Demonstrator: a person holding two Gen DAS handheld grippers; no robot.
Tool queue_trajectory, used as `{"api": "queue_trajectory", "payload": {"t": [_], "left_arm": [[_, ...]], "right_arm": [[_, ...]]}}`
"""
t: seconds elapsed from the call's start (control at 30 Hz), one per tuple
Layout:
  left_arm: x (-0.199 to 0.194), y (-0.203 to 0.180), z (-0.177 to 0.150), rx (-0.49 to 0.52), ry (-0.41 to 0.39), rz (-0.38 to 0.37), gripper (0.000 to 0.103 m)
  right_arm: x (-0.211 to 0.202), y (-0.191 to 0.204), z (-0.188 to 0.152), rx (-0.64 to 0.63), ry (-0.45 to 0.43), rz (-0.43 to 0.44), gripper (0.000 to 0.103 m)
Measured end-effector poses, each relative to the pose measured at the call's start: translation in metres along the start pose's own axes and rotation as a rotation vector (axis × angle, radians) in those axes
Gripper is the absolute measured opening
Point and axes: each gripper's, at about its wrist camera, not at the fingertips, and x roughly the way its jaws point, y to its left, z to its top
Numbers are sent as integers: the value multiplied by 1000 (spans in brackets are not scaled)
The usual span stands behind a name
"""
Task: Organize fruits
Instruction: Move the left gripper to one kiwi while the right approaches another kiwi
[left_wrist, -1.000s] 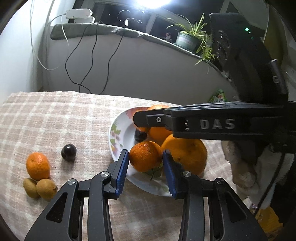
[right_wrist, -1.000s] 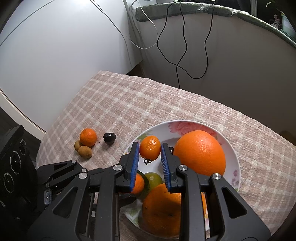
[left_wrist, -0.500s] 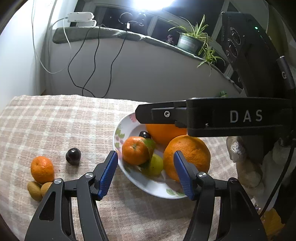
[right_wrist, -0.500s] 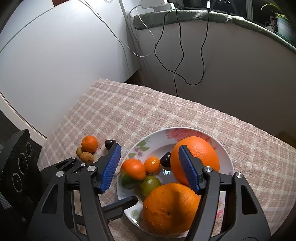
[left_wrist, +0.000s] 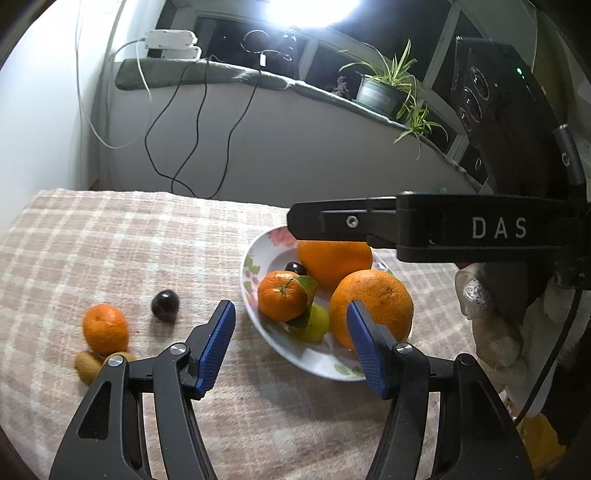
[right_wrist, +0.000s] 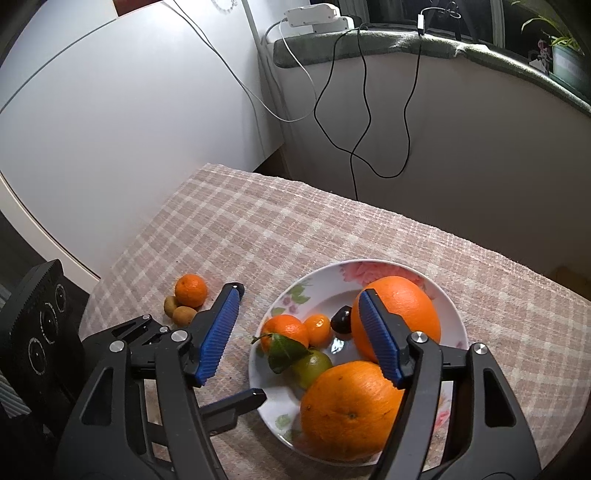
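Observation:
A flowered white plate (left_wrist: 322, 360) (right_wrist: 456, 310) holds two big oranges (left_wrist: 370, 307) (right_wrist: 351, 408), a leafy mandarin (left_wrist: 282, 295) (right_wrist: 284, 331), a small mandarin (right_wrist: 318, 326), a green lime (left_wrist: 314, 323) (right_wrist: 313, 363) and a dark plum (left_wrist: 295, 268) (right_wrist: 340, 320). On the cloth to the left lie a mandarin (left_wrist: 105, 328) (right_wrist: 190, 290), a dark plum (left_wrist: 165, 305) and two brown kiwis (left_wrist: 88, 365) (right_wrist: 183, 315). My left gripper (left_wrist: 291, 345) is open and empty, in front of the plate. My right gripper (right_wrist: 298, 338) is open and empty above the plate.
The table has a checked beige cloth (left_wrist: 110, 251). Behind it stands a white wall with hanging black cables (right_wrist: 362, 122). A sill carries a potted plant (left_wrist: 380, 92) and a white power strip (left_wrist: 170, 42). The table's left edge (right_wrist: 140, 240) drops off near the loose fruit.
Both grippers opened, let go of their mandarins in the plate, and drew back and up. The two released mandarins now rest among the fruit in the plate.

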Motion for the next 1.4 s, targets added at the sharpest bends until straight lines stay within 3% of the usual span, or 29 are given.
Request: {"api": "queue_trajectory", "payload": {"t": [0.23,0.73,0.93,1.1,1.4], "left_arm": [[-23,18,-6,-32,-16,-1,62],[-77,83,-47,-95,-21,104,59],[-85,105,-47,-111,-23,137,48],[-77,117,-42,-125,-2,115,36],[-58,124,-37,-105,44,107,36]], "right_arm": [[-7,19,-2,-25,-8,16,70],[1,77,-19,-103,5,105,70],[16,99,-36,-140,15,115,70],[32,111,-45,-150,38,122,53],[63,127,-50,-172,70,114,41]]}}
